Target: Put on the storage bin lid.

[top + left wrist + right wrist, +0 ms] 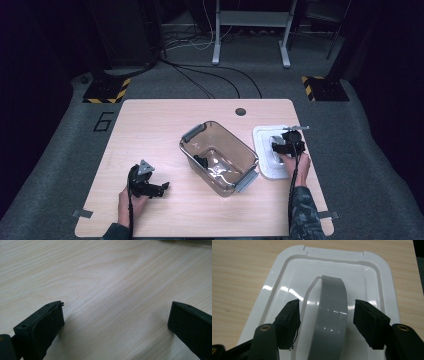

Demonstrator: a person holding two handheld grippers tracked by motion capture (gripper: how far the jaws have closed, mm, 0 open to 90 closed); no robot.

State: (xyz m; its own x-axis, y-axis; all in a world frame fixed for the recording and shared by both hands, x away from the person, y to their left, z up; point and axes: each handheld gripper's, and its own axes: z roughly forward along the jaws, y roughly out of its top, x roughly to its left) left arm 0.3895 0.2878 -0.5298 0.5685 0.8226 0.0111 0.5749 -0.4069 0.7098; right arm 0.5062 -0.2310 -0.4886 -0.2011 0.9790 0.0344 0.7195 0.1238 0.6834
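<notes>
**Right gripper view: tongs straddle the lid handle**

Right tongs (pixel 325 322) stand apart on either side of the grey handle (pixel 330 315) of the white lid (pixel 277 290), not yet touching it. Center them, close squarely, lift level. Left tongs (pixel 116 320) rest apart over bare table (pixel 100 270). The open bin (pixel 218 156) sits just left of the lid.

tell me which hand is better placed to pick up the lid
Right. The right gripper is open with its jaws either side of the lid's grey handle; the left gripper sits open over bare table.
</notes>
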